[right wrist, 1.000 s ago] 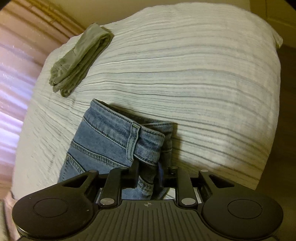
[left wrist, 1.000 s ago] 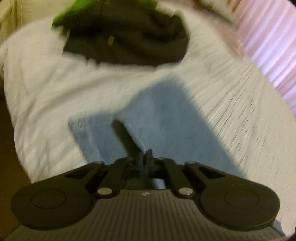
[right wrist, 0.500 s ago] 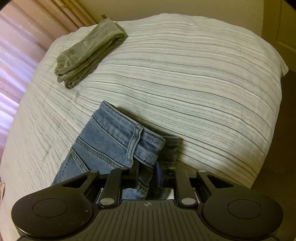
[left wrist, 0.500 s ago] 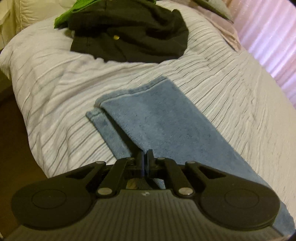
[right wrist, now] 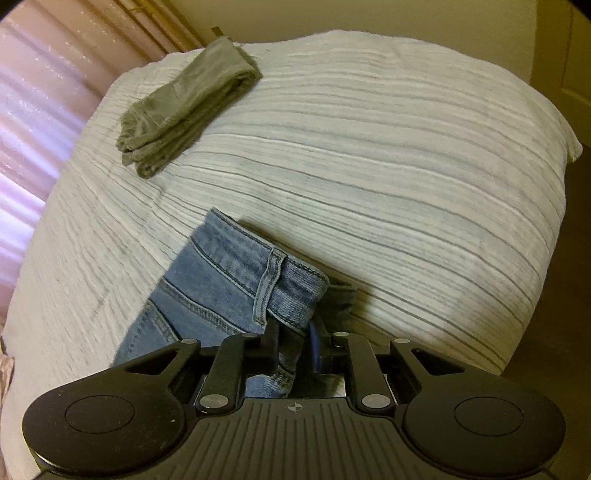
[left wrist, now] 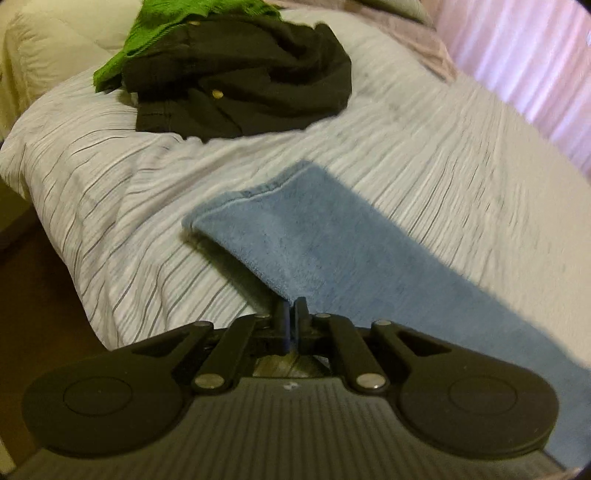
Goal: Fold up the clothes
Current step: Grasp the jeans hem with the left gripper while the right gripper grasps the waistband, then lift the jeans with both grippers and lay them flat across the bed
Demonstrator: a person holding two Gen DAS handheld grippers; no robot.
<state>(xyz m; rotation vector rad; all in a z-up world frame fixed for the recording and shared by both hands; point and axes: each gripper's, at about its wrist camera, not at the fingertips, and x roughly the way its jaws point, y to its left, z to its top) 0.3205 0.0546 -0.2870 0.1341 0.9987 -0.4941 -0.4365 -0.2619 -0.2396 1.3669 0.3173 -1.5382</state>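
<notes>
Left tool (left wrist: 290, 314) clamps blue denim jeans (left wrist: 332, 251) leg; right tool (right wrist: 293, 332) pinches stitched waistband (right wrist: 258, 266); ribbed striped bedspread (right wrist: 388, 166).

Room's pretty dim and yellowish on my cams; pinkish daylight glows through the curtain (left wrist: 524, 66). Left view's motion-smeared across the bed (left wrist: 424, 155), right view sharper, and fisheye bends both frames' edges.

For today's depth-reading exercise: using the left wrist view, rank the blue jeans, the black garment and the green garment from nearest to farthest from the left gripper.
1. Blue jeans: centre, at the left gripper.
2. Black garment: upper centre, on the bed.
3. Green garment: top left, behind the black one.
</notes>
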